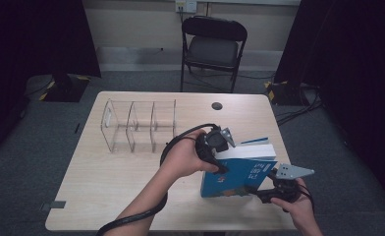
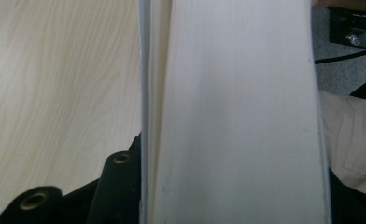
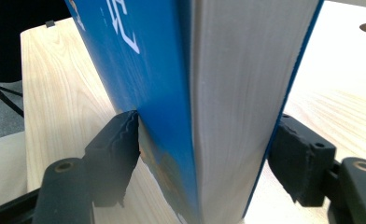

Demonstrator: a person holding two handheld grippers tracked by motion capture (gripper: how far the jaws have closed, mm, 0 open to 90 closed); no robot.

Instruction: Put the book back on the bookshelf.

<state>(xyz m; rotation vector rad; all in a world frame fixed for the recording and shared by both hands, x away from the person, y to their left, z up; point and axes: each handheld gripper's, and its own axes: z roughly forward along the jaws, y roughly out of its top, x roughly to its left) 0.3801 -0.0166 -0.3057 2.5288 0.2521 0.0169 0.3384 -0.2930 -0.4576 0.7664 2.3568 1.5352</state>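
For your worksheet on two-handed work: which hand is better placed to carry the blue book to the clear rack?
Probably left: its tongs grip the blue book on the side nearer the clear rack.

A pale wooden table [image 1: 107, 187] with a round cable hole [image 1: 217, 105] stands on grey carpet [image 1: 43, 142]. Behind it a black folding chair [image 1: 213, 46] faces a cream wall [image 1: 131, 22] with a socket [image 1: 186, 6]. Dark curtains [image 1: 28, 39] hang at both sides, and cables [image 1: 298, 110] trail across the floor at the right.
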